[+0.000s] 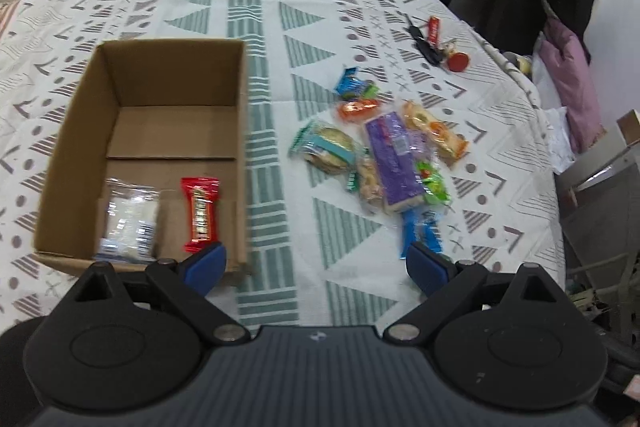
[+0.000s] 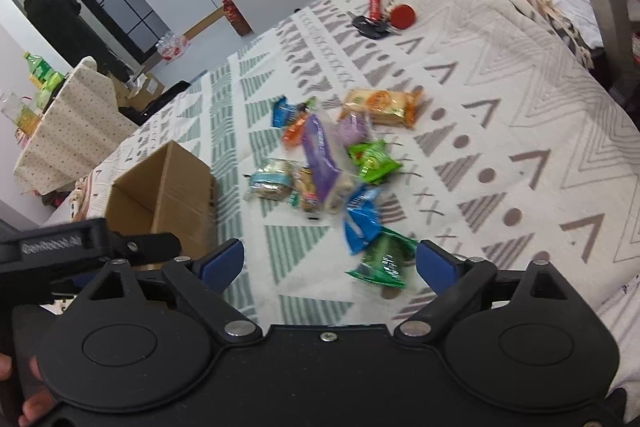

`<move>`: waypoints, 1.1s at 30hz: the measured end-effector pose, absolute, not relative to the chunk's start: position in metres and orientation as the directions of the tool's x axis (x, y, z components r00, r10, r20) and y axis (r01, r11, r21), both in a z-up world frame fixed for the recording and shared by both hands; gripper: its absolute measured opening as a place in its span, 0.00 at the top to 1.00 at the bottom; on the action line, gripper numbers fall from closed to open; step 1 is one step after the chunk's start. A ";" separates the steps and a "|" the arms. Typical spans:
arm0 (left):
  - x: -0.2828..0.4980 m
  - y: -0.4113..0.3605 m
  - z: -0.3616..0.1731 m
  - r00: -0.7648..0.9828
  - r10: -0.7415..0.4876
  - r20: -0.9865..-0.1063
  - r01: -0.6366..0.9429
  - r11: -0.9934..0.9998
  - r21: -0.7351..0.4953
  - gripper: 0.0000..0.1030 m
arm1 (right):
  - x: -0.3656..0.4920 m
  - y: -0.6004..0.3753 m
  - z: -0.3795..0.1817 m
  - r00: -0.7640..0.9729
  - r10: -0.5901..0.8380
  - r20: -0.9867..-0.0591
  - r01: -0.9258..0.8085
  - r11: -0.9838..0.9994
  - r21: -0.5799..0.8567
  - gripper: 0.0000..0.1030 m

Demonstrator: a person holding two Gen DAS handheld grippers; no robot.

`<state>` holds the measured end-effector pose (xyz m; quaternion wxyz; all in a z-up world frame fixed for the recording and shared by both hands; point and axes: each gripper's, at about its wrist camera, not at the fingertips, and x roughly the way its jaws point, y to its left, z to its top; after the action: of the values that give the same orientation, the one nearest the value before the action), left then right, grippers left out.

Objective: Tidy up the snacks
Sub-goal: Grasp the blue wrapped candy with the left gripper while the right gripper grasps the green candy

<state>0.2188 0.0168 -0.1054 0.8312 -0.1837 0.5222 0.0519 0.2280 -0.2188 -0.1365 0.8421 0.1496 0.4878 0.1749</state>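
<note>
While both claws, left (image 1: 316,261) and right (image 2: 330,261), gaped empty, box (image 1: 72,163) held two snacks; pile (image 1: 394,163) lay right of box.

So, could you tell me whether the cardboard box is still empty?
No, the cardboard box already holds a red snack and a clear packet.

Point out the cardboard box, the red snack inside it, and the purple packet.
cardboard box (image 1: 176,73): left wrist view, inner far wall.
red snack (image 1: 201,214): left wrist view, wrapper middle.
purple packet (image 1: 394,161): left wrist view, top face.
</note>
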 end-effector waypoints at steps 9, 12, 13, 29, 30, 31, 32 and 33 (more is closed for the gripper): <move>0.230 -0.005 -0.122 0.481 -0.116 -0.869 -0.243 0.935 -0.259 0.09 | 0.236 -0.239 -0.177 0.461 0.431 -0.776 -0.085 0.892 0.445 0.26; 0.237 -0.011 -0.129 0.482 -0.131 -0.866 -0.235 0.933 -0.271 0.10 | 0.242 -0.239 -0.194 0.426 0.431 -0.795 -0.042 0.887 0.459 0.32; 0.240 -0.013 -0.131 0.480 -0.137 -0.867 -0.228 0.934 -0.274 0.11 | 0.243 -0.239 -0.197 0.420 0.429 -0.799 -0.030 0.887 0.461 0.33; 0.277 -0.054 -0.178 0.449 -0.224 -0.865 -0.165 0.931 -0.326 0.36 | 0.263 -0.246 -0.220 0.405 0.439 -0.802 0.011 0.875 0.484 0.78; 0.279 -0.058 -0.180 0.449 -0.226 -0.865 -0.159 0.932 -0.326 0.36 | 0.261 -0.248 -0.219 0.414 0.427 -0.804 0.012 0.881 0.474 0.78; 0.280 -0.062 -0.183 0.445 -0.229 -0.866 -0.155 0.933 -0.326 0.36 | 0.260 -0.250 -0.219 0.419 0.418 -0.806 0.016 0.884 0.467 0.78; 0.282 -0.066 -0.186 0.440 -0.234 -0.867 -0.154 0.932 -0.329 0.36 | 0.259 -0.253 -0.219 0.421 0.413 -0.807 0.021 0.886 0.464 0.78; 0.284 -0.069 -0.189 0.436 -0.236 -0.869 -0.156 0.931 -0.331 0.36 | 0.258 -0.255 -0.219 0.422 0.407 -0.810 0.026 0.887 0.460 0.78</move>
<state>0.2838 -0.0687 -0.1893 0.8268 -0.1847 0.5307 -0.0242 0.2580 -0.2551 -0.2193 0.8176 0.2066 0.5247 0.1165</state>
